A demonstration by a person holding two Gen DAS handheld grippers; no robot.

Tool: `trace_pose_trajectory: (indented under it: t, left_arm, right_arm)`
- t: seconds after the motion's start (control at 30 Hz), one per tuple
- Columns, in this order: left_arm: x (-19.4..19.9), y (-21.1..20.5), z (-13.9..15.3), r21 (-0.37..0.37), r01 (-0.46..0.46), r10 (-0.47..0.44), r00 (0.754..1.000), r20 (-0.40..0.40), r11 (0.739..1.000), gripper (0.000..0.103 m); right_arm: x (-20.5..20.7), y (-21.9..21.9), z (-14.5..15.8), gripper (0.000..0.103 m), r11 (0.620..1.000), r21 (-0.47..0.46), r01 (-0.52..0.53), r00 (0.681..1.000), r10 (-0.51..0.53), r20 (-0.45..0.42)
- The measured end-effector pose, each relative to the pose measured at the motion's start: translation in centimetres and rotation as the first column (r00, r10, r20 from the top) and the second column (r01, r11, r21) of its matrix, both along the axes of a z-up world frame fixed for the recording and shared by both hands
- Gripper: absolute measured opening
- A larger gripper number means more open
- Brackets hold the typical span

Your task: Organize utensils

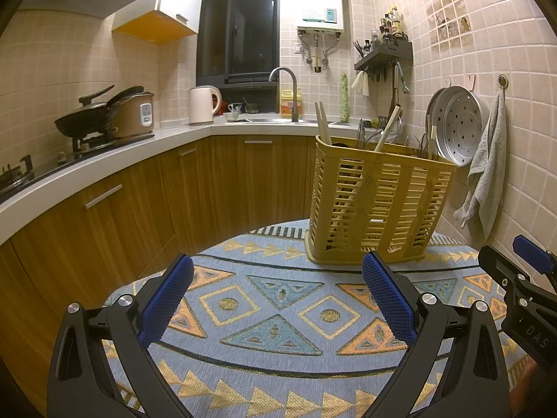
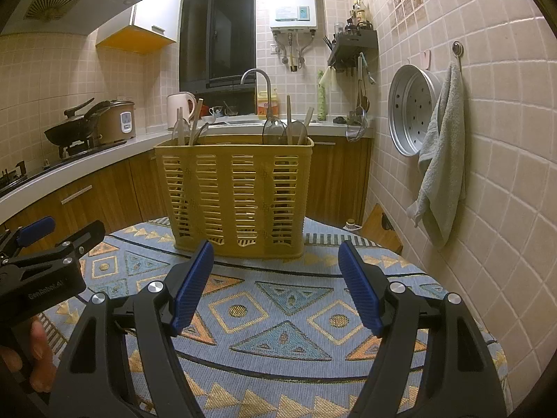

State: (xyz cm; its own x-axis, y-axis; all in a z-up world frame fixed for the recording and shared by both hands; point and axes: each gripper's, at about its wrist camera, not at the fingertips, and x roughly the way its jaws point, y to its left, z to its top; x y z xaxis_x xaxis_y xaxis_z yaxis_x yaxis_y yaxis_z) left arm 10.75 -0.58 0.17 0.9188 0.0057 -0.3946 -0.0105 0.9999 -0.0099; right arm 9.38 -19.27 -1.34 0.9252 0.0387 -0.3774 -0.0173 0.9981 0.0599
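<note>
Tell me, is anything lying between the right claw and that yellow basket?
No: only bare patterned tablecloth lies between the right gripper, open, and the basket, as its own view shows.

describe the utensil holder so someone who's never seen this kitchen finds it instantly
Start at the round table covered by the blue geometric-patterned cloth, in front of both open grippers. At its far side stands the yellow slatted plastic utensil basket, upright, with wooden handles and ladles sticking out of its top. It is the only object standing on the cloth; the steamer tray and grey towel hang on the wall to its right.
</note>
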Motion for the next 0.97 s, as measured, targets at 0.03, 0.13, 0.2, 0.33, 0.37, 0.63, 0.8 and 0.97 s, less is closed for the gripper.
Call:
trace_pose_trajectory:
  t: [0.03, 0.13, 0.2, 0.33, 0.37, 0.63, 0.8, 0.97]
  left_arm:
    - [0.0, 0.0, 0.0, 0.001, 0.0, 0.0, 1.0, 0.001, 1.0, 0.094]
    - [0.0, 0.0, 0.0, -0.001, 0.001, -0.001, 1.0, -0.002, 1.0, 0.094]
    - [0.1, 0.1, -0.1, -0.002, 0.002, -0.002, 1.0, -0.008, 1.0, 0.094]
    - [0.1, 0.1, 0.0, -0.003, 0.002, -0.002, 1.0, -0.005, 1.0, 0.094]
    - [0.1, 0.1, 0.0, -0.005, 0.004, -0.004, 1.0, -0.007, 1.0, 0.094]
    - [-0.5, 0.1, 0.2, 0.002, 0.003, -0.003, 1.0, 0.025, 1.0, 0.094]
    - [0.1, 0.8, 0.3, -0.047, 0.018, -0.019, 1.0, -0.018, 0.999, 0.094]
    - [0.0, 1.0, 0.4, -0.043, 0.007, -0.007, 1.0, 0.003, 0.999, 0.094]
  right_arm:
    - [0.0, 0.0, 0.0, 0.07, 1.0, 0.0, 0.0, 1.0, 0.0, 0.0]
    - [0.0, 0.0, 0.0, 0.07, 1.0, 0.0, 0.0, 1.0, 0.0, -0.001]
    - [-0.1, 0.0, 0.0, 0.07, 1.0, 0.0, 0.004, 1.0, -0.004, 0.004]
    - [0.0, -0.3, 0.0, 0.07, 1.0, 0.009, 0.007, 1.0, -0.007, 0.004]
    - [0.1, -0.4, -0.1, 0.07, 1.0, 0.012, 0.006, 1.0, -0.006, -0.001]
    - [0.2, -0.5, -0.1, 0.07, 1.0, 0.02, 0.006, 1.0, -0.006, -0.006]
    - [0.1, -0.5, 0.0, 0.07, 1.0, 0.017, 0.005, 1.0, -0.005, -0.009]
    - [0.1, -0.5, -0.1, 0.07, 1.0, 0.016, 0.004, 1.0, -0.004, -0.017]
